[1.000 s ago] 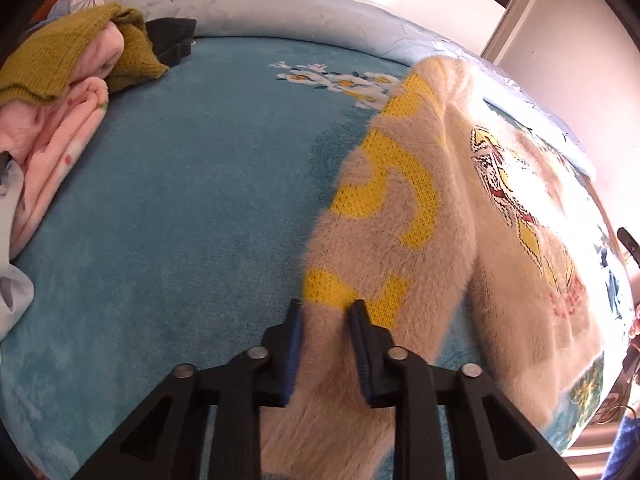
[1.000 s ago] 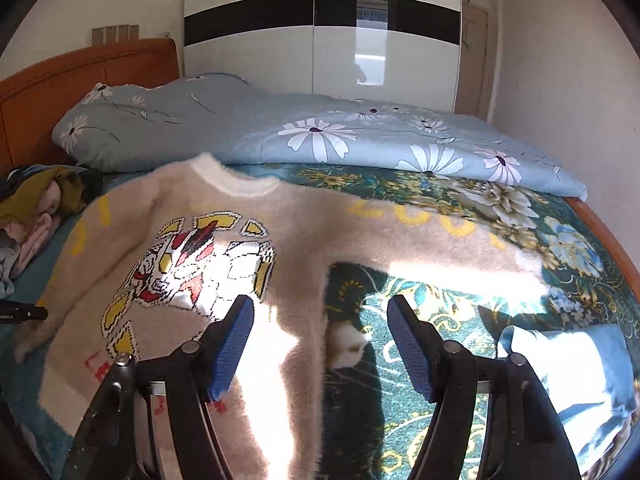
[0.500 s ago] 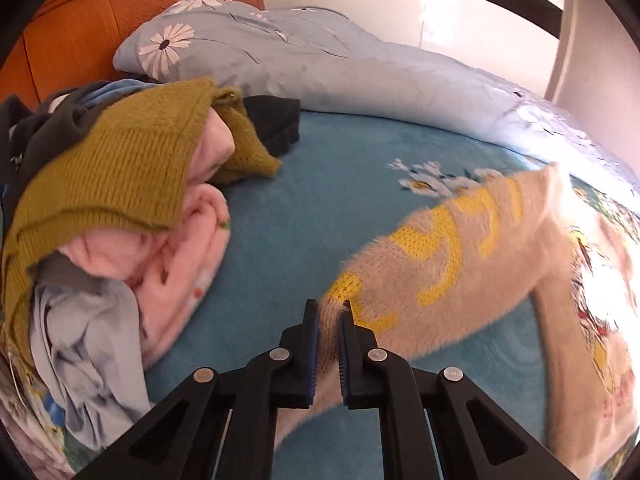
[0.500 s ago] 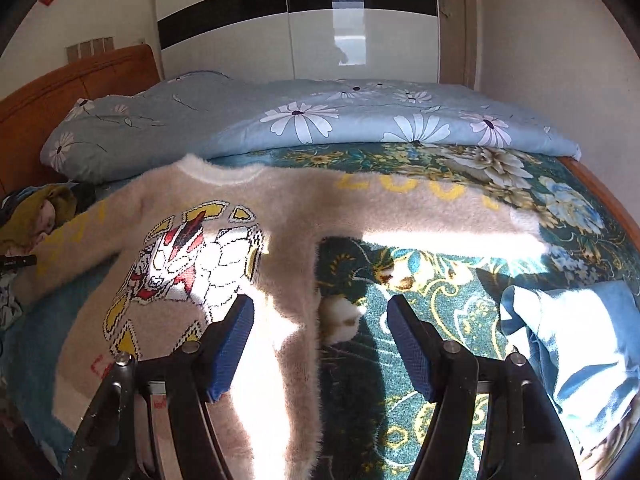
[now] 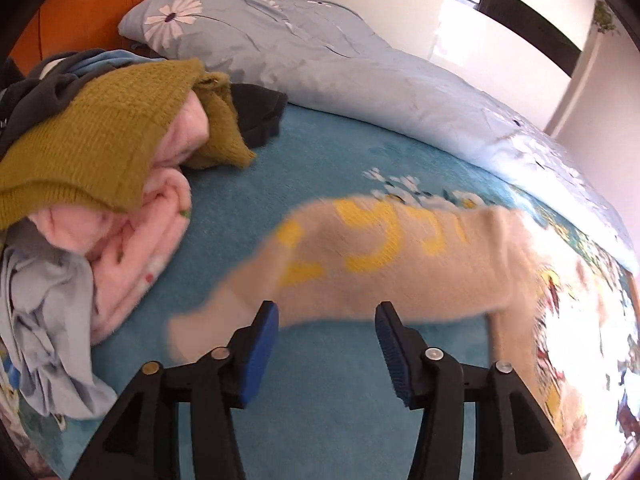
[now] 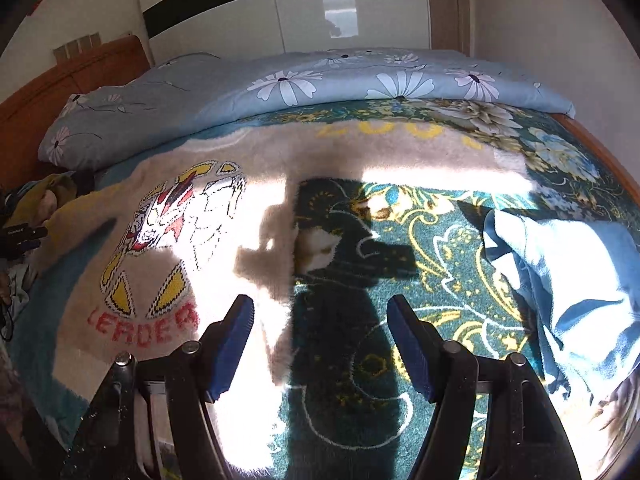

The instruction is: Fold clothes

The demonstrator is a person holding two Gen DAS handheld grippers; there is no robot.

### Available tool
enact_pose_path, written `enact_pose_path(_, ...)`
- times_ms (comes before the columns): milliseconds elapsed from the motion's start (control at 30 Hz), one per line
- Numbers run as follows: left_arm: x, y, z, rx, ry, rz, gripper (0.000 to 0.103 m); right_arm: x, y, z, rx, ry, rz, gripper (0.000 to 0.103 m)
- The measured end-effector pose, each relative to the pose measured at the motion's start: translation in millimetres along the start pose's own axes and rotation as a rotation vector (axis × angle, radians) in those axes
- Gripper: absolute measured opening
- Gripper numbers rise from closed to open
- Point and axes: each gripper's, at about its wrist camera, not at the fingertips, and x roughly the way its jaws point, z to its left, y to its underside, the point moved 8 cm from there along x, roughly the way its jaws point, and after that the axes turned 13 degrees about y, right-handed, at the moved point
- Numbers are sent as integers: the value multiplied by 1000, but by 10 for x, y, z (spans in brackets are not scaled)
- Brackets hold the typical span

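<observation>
Blurred sleeve of the beige sweater [image 5: 384, 256] just ahead of the left gripper [image 5: 326, 312], its yellow letters smeared and unreadable; cuff end trailing off past the left finger, soft-edged. Left gripper spread wide, nothing between the blue pads [image 5: 260, 344]. Heap of clothes [image 5: 100, 184] off to the left: olive knit over pink fleece over pale blue fabric, lower layers hidden. Folded quilt [image 5: 360, 76] far ahead.

Sweater body [image 6: 168, 240] lying flat on the patterned bedspread [image 6: 420, 280], ahead and left of the right gripper [image 6: 320, 316], sunlit glare washing out the hem near the left finger. Red lettering under the chest emblem only partly legible, "LERDE" or close to it. Far sleeve stretched out ahead, yellow letters too faint to read. Right gripper spread wide, holding nothing. Blue garment [image 6: 568, 280] crumpled to the right, cut off by the frame edge
</observation>
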Motion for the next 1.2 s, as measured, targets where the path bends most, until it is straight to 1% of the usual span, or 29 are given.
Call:
enact_pose_path(33, 22, 164, -140, 4, 51, 25, 56, 29, 79, 38, -7, -17, 16, 70)
enact_pose_path(100, 112, 548, -446, 9, 170, 98, 57, 89, 220, 112, -19, -42, 48, 70)
enact_pose_path(167, 244, 932, -727, 17, 251, 180, 57, 130, 332, 182, -14, -74, 74, 70)
enact_pose_path(233, 372, 1250, -971, 51, 294, 256, 57, 140, 390, 241, -7, -100, 81, 70)
enact_pose_path(267, 413, 1368, -1066, 74, 297, 277, 57, 135, 395, 255, -4, -103, 78, 70)
enact_pose_path(300, 422, 1438, -1138, 103, 286, 274, 59, 128, 395, 269, 4, -114, 79, 70)
enact_pose_path(333, 406, 1471, -1191, 137, 267, 253, 60, 122, 394, 283, 17, -132, 83, 70)
enact_pose_path(367, 392, 1507, -1233, 149, 264, 250, 61, 114, 393, 298, 39, -163, 92, 70)
enact_pose_path(433, 370, 1589, -1278, 103, 324, 266, 61, 98, 387, 345, 70, -225, 106, 67)
enact_pose_path(467, 358, 1630, -1298, 74, 359, 273, 62, 94, 383, 369, 80, -253, 113, 56)
enact_pose_path(500, 335, 1668, -1311, 56, 378, 275, 62, 101, 380, 377, 90, -267, 120, 48)
enact_pose_path(533, 311, 1694, -1316, 50, 383, 273, 62, 109, 377, 365, 103, -270, 125, 44)
enact_pose_path(567, 296, 1720, -1326, 39, 397, 281, 62, 112, 377, 347, 118, -279, 131, 31)
enact_pose_path(600, 285, 1752, -1342, 23, 420, 296, 62, 116, 376, 329, 133, -289, 137, 23)
enact_pose_path(633, 296, 1808, -1374, -5, 456, 320, 62, 119, 376, 311, 147, -298, 143, 21)
enact_pose_path(667, 315, 1863, -1388, -40, 492, 340, 62, 115, 377, 298, 161, -314, 149, 16)
enact_pose_path(700, 321, 1886, -1367, -67, 513, 336, 62, 100, 382, 295, 169, -332, 154, 14)
enact_pose_path(767, 297, 1883, -1304, -140, 569, 314, 62, 90, 410, 308, 160, -345, 168, 13)
enact_pose_path(833, 344, 1841, -1249, -232, 628, 310, 62, 99, 442, 321, 152, -356, 186, 14)
enact_pose_path(867, 358, 1827, -1234, -251, 641, 310, 62, 127, 451, 317, 158, -359, 196, 15)
enact_pose_path(933, 378, 1803, -1230, -259, 649, 307, 61, 180, 464, 308, 177, -369, 213, 15)
enact_pose_path(1067, 379, 1776, -1260, -259, 642, 282, 59, 261, 450, 256, 272, -419, 239, 17)
enact_pose_path(1100, 376, 1769, -1252, -262, 634, 274, 50, 249, 451, 241, 284, -421, 239, 15)
enact_pose_path(1133, 376, 1767, -1226, -266, 614, 267, 40, 238, 452, 226, 296, -423, 239, 14)
enact_pose_path(1167, 400, 1772, -1186, -273, 591, 269, 13, 217, 449, 220, 302, -422, 237, 12)
enact_pose_path(1200, 419, 1774, -1152, -290, 583, 270, 11, 182, 441, 229, 300, -417, 231, 11)
